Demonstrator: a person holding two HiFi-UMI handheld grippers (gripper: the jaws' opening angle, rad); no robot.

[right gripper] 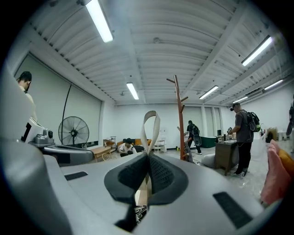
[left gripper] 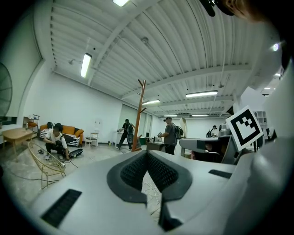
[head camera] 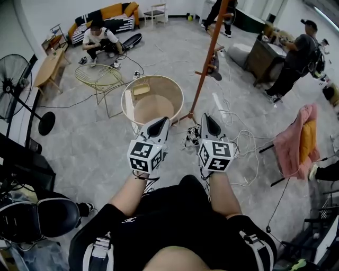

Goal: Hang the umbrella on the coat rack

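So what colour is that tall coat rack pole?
Orange-brown, like stained wood; the coat rack pole shows best in the head view.

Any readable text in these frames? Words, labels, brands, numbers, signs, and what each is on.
No readable words, numbers or brands in any view.
Marker cube on the left gripper: black-and-white square patterns only, no letters.
Marker cube on the right gripper: the same, patterns only.
Beige strap loop between the right gripper's jaws: plain, no print.

Grey marbled floor (head camera: 79, 153), cables (head camera: 241, 142) strewn right, orange sofa (head camera: 110, 11) far left, fan (head camera: 11, 84) left, strip lights (left gripper: 85, 65) overhead.
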